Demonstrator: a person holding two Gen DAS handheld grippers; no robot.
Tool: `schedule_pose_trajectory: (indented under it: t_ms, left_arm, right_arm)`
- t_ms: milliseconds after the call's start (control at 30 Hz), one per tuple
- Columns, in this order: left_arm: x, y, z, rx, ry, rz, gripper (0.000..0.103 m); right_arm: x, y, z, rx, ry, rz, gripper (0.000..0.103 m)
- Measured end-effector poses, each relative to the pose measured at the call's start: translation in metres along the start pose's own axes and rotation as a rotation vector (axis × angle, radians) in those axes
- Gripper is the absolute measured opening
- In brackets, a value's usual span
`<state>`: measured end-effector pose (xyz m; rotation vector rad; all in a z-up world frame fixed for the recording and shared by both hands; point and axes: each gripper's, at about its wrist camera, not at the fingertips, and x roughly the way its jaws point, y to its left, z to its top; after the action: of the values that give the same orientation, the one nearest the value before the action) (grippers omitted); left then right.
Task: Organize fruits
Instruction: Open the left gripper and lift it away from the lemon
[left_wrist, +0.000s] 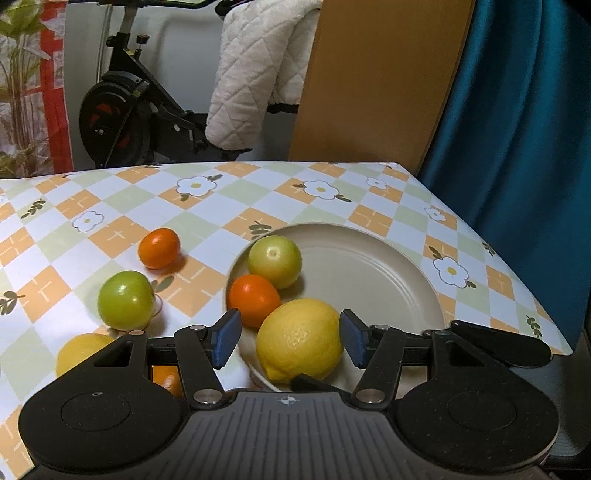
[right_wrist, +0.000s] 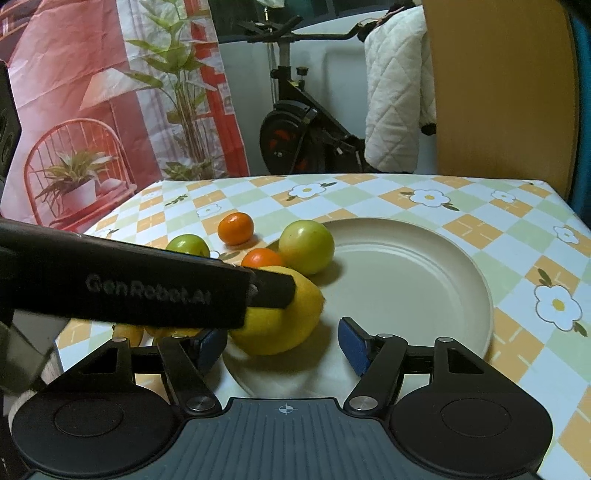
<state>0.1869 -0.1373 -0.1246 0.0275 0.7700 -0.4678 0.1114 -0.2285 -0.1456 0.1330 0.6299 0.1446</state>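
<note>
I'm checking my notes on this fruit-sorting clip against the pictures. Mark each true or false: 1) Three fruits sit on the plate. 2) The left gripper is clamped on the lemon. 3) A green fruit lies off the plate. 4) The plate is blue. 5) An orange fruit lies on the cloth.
1) True: a lemon, an orange fruit and a green fruit sit on the plate.
2) False: the left gripper is open, pads apart on either side of the lemon.
3) True: a green one lies on the cloth.
4) False: it is beige.
5) True: one lies beyond the green one.
</note>
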Motion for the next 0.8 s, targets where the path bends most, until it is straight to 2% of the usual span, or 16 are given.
schedule_pose_trajectory:
  t_ms: [233, 500, 800]
  left_arm:
    - [-0.020, 0.003, 0.000, -0.001, -0.026, 0.000, 0.061]
    - [-0.055, 0.015, -0.005, -0.016, -0.068, 0.019, 0.061]
    - [-0.090, 0.048, -0.026, -0.111, -0.092, 0.050, 0.061]
  right_arm:
    - [-0.021, 0.003, -0.005, 0.024, -0.022, -0.013, 0.070]
    - [-0.046, 0.018, -0.006, -0.017, -0.073, -0.023, 0.071]
    - [-0.057, 0.039, -0.012, -0.071, -0.079, 0.002, 0.069]
